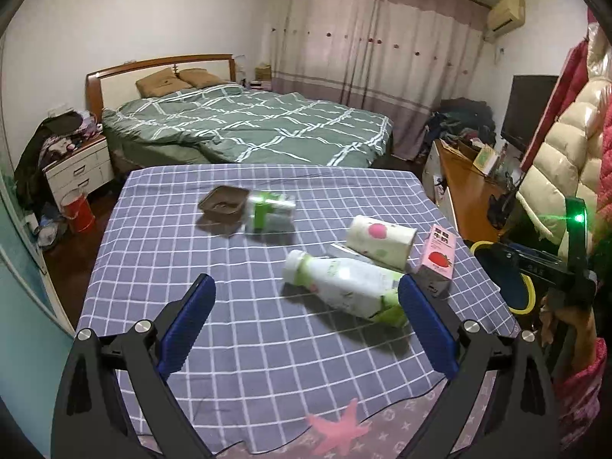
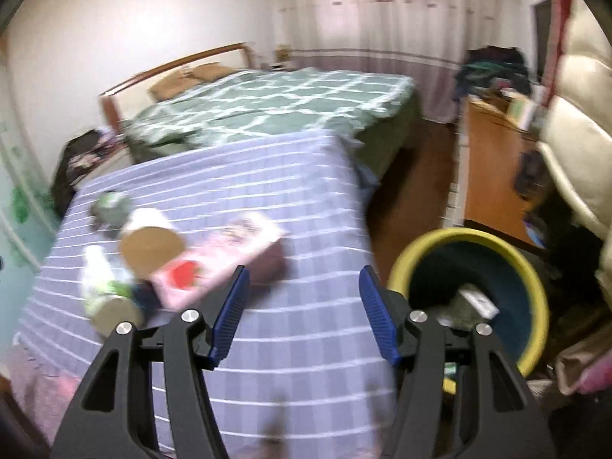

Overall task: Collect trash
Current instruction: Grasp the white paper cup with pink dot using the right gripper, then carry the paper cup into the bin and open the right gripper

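Trash lies on a table with a blue checked cloth (image 1: 191, 267): a white and green bottle (image 1: 344, 287), a paper cup (image 1: 378, 241) on its side, a pink strawberry milk carton (image 1: 440, 256), a brown tray (image 1: 223, 202) and a clear green-labelled bottle (image 1: 267, 210). My left gripper (image 1: 306, 298) is open above the cloth, its right finger next to the white bottle's base. My right gripper (image 2: 304, 290) is open and empty over the table's right edge, right of the carton (image 2: 218, 260). A blue bin with a yellow rim (image 2: 470, 298) stands on the floor, with trash inside. The right view is blurred.
A bed with a green quilt (image 1: 248, 126) lies behind the table. A wooden desk (image 1: 466, 191) and a cream padded jacket (image 1: 566, 145) are on the right. A nightstand (image 1: 76, 164) and red bucket (image 1: 78, 210) are on the left.
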